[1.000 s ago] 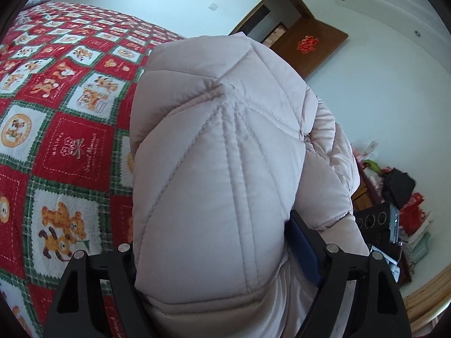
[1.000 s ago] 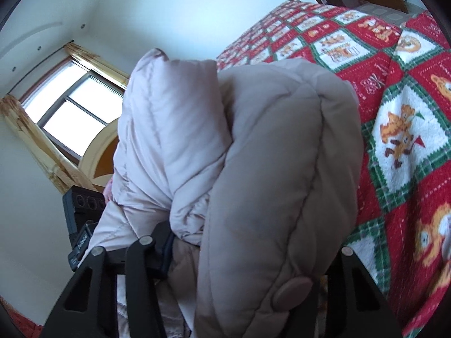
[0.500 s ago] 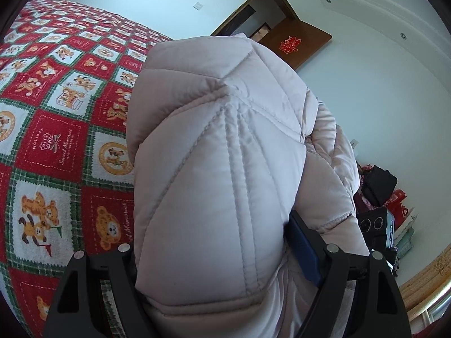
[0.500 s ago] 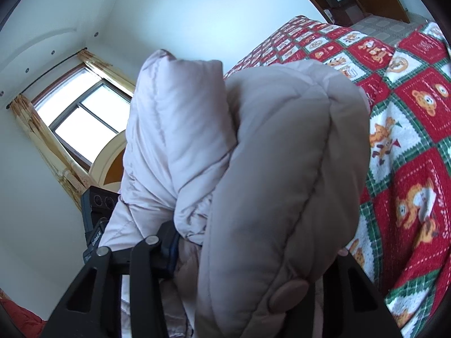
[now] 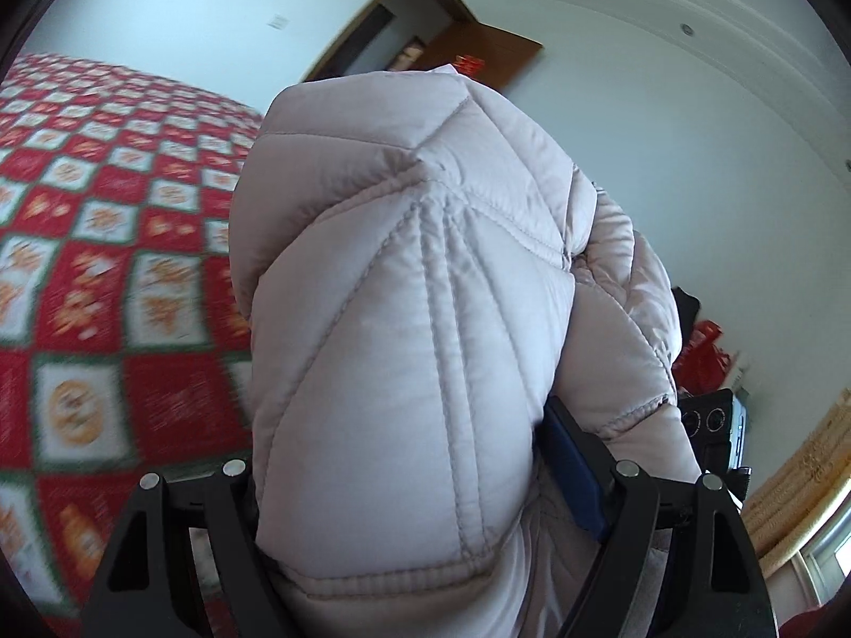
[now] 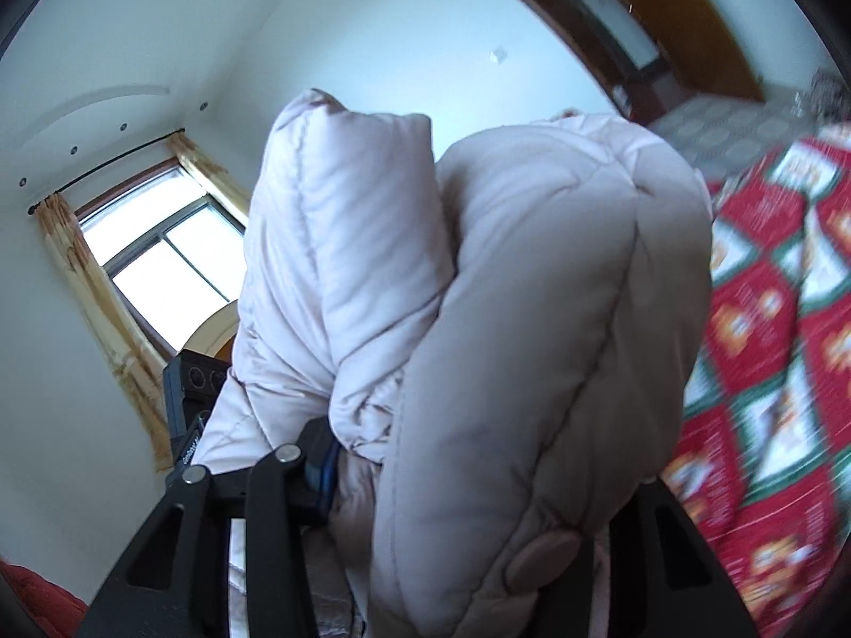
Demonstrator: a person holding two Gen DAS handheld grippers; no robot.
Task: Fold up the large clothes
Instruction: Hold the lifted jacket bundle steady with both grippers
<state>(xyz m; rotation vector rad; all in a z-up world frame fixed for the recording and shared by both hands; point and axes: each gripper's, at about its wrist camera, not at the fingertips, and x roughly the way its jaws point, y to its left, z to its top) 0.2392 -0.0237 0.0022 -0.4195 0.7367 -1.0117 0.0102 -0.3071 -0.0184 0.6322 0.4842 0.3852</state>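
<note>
A pale pink quilted puffer jacket (image 5: pixel 415 345) is bunched into a thick roll and fills the middle of both wrist views. My left gripper (image 5: pixel 409 473) is shut on one end of the roll, and its blue pad (image 5: pixel 569 468) presses into the padding. My right gripper (image 6: pixel 478 478) is shut on the other end of the jacket (image 6: pixel 532 319), by a round snap button (image 6: pixel 548 558). The jacket hangs in the air between the two grippers, above the bed. Each view shows the other gripper's black body behind the fabric.
A red, green and white patchwork bedspread (image 5: pixel 106 266) with bear pictures lies below, also at the right (image 6: pixel 771 319). A brown door (image 5: pixel 478 58) stands open in the far wall. A curtained window (image 6: pixel 159 266) is at the left. Red bags (image 5: pixel 702 351) lie by the wall.
Both grippers have risen with the jacket held between them. The bedspread has dropped lower and now looks blurred, and more wall and ceiling show.
</note>
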